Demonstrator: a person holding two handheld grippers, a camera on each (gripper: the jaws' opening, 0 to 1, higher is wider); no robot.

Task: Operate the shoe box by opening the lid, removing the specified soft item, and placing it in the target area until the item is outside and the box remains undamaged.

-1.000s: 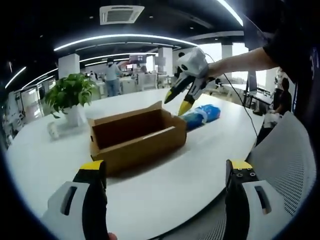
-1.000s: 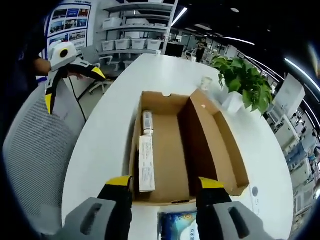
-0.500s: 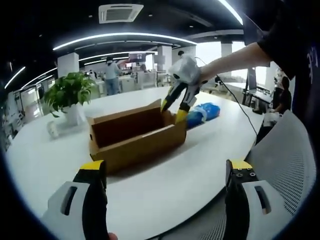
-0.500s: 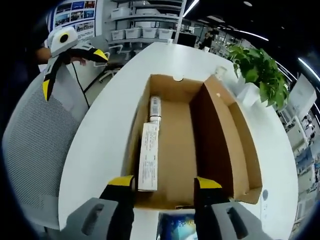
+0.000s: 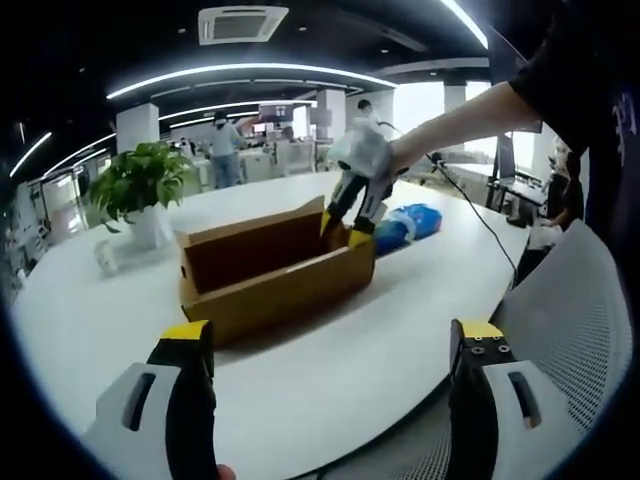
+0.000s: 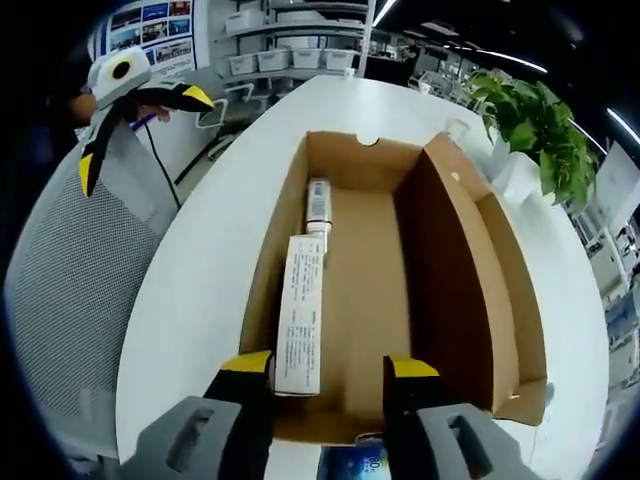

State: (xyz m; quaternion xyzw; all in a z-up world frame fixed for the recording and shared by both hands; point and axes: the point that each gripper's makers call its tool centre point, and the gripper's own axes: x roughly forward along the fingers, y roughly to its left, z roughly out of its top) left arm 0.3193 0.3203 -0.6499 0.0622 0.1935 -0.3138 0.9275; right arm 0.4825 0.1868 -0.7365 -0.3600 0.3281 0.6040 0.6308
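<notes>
Lowered into the shoe box point(image 5: 275, 277), right gripper point(image 5: 347, 228) jaws empty, parted, blue pack point(image 5: 405, 226) just behind.

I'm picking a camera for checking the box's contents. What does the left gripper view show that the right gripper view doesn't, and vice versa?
Left gripper view: the shoe box from outside, with the right tongs open at one end. Right gripper view: the box's inside, a long white carton along one wall, and the left tongs, open. Both: the box, potted plant, white table, blue pack.
</notes>
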